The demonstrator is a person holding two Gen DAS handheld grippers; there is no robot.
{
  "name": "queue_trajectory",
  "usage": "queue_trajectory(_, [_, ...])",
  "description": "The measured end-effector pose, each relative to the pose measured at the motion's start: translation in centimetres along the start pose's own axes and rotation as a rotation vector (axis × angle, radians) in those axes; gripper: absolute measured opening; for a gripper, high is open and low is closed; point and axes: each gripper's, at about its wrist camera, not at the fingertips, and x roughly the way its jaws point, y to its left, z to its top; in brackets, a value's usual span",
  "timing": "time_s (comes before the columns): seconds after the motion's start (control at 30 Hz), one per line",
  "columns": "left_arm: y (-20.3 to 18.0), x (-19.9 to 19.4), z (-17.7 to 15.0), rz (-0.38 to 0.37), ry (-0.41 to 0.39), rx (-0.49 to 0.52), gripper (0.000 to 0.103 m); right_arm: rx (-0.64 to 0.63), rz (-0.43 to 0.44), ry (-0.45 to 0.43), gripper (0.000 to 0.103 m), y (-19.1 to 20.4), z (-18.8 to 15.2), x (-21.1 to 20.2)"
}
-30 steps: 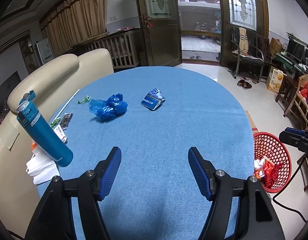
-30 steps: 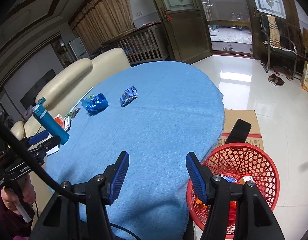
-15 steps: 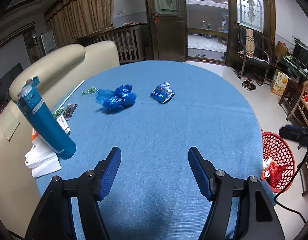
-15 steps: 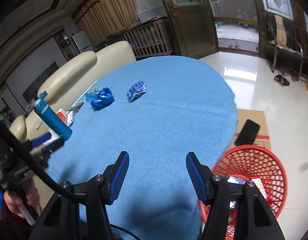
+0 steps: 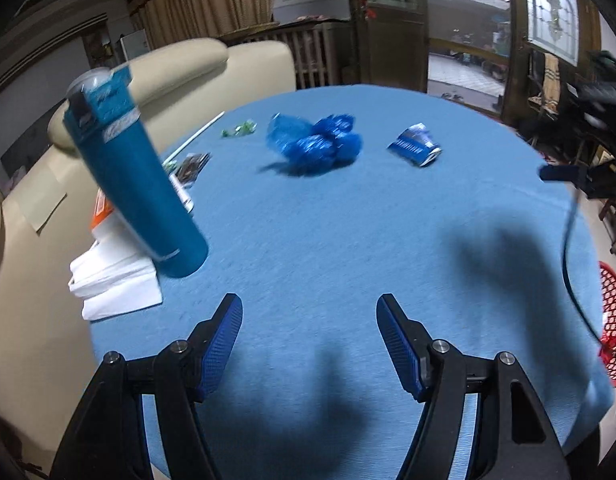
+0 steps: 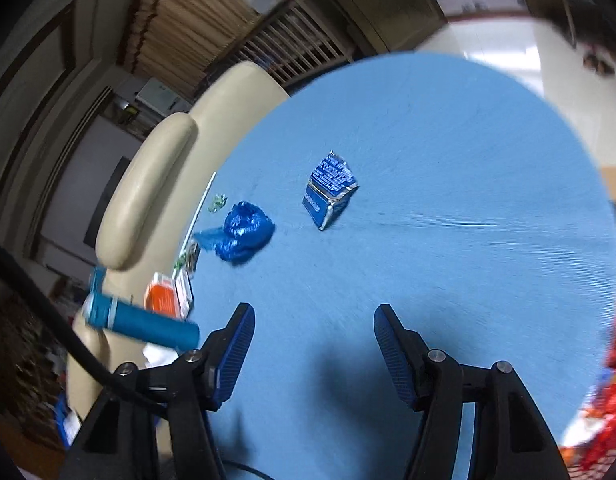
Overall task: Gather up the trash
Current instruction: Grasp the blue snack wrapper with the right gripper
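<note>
A crumpled blue plastic bag [image 5: 314, 144] [image 6: 244, 232] lies on the blue tablecloth [image 5: 348, 240], with a blue and white snack wrapper [image 5: 415, 149] [image 6: 330, 190] to its right. A small green wrapper [image 5: 238, 130] [image 6: 217, 202] lies beyond the bag. My left gripper [image 5: 309, 318] hovers open and empty over the near part of the table, well short of the trash. My right gripper [image 6: 311, 328] also hangs over the cloth, its jaws opening with nothing between them. The red mesh basket [image 5: 614, 320] [image 6: 604, 412] stands on the floor at the table's right edge.
A tall teal bottle [image 5: 136, 172] [image 6: 142, 322] stands at the table's left, beside white folded paper [image 5: 116, 284], an orange packet [image 6: 160, 300] and small wrappers. A white straw [image 5: 194, 136] lies near the cream sofa [image 5: 180, 68]. The right gripper's cable [image 5: 568, 248] hangs at the right.
Both grippers have moved forward and lower over the table, so the trash looks closer. The right gripper swung left away from the basket and rolled. Both views are now motion blurred.
</note>
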Motion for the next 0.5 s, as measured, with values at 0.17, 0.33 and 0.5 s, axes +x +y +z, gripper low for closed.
queue_trajectory(0.17, [1.4,1.2,-0.3,0.013,0.020,-0.007,0.070,0.137,0.007,0.045,0.066,0.0,3.6,6.6])
queue_trajectory(0.33, [2.2,1.7,-0.3,-0.001,0.023,-0.013,0.070,0.233,-0.028,0.060,0.066,0.2,6.6,11.1])
queue_trajectory(0.5, [2.6,1.9,-0.2,-0.027,0.025,-0.020,0.070,0.312,-0.112,0.071,0.070,0.4,8.8,14.5])
